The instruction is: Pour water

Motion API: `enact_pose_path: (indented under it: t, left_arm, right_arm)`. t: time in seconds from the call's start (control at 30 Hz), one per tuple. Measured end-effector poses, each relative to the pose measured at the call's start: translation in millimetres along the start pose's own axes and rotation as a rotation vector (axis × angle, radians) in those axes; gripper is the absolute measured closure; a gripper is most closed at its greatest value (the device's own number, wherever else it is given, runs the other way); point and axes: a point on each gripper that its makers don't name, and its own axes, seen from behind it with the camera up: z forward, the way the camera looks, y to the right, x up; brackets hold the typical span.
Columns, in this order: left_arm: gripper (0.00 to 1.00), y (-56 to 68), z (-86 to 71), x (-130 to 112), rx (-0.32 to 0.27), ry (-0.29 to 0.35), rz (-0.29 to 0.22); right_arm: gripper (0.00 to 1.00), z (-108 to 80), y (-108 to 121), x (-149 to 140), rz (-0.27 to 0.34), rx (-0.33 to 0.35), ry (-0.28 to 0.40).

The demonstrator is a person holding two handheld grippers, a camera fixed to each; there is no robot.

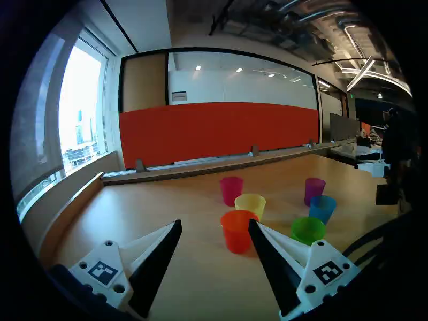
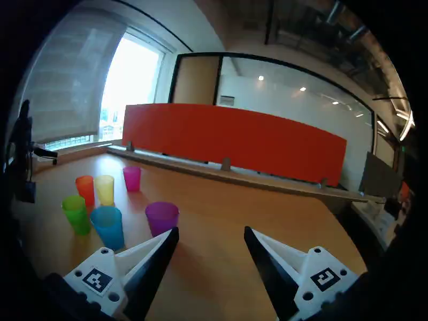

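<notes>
Your left gripper (image 1: 214, 222) gapes wide and empty, with the orange cup (image 1: 237, 231) just ahead, slightly right of centre; the right gripper (image 2: 211, 230) is open and empty too.

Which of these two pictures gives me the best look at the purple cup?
The right gripper view. There the purple cup stands near and large, with no other cup in front of it. In the left gripper view the same cup is smaller and farther off on the right, its base partly hidden behind the blue cup.

You've got six cups on one table (image 1: 182, 206): one orange (image 1: 237, 231), one yellow (image 1: 250, 205), one pink (image 1: 231, 190), one purple (image 1: 314, 190), one blue (image 1: 322, 208), one green (image 1: 308, 230). Two grippers: left gripper (image 1: 214, 222), right gripper (image 2: 211, 229).
</notes>
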Motion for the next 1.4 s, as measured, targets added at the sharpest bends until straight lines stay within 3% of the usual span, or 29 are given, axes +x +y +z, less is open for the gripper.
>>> enact_pose_path:
  t: [0.37,0.8,1.2,1.4]
  left_arm:
    - [0.08,-2.1,-4.0,27,0.033,0.101,-0.021]
    - [0.08,-16.2,-9.7,47,0.081,0.184,-0.059]
    - [0.08,-33.2,-12.4,62,0.147,0.253,-0.086]
    - [0.08,-33.9,-11.5,60,0.150,0.256,-0.108]
  right_arm:
    - [0.06,-1.1,31,23,0.065,-0.103,0.100]
    - [0.06,-12.4,57,45,0.120,-0.224,0.221]
    - [0.06,-15.4,75,51,0.192,-0.284,0.265]
    - [0.06,-16.1,76,55,0.197,-0.294,0.276]
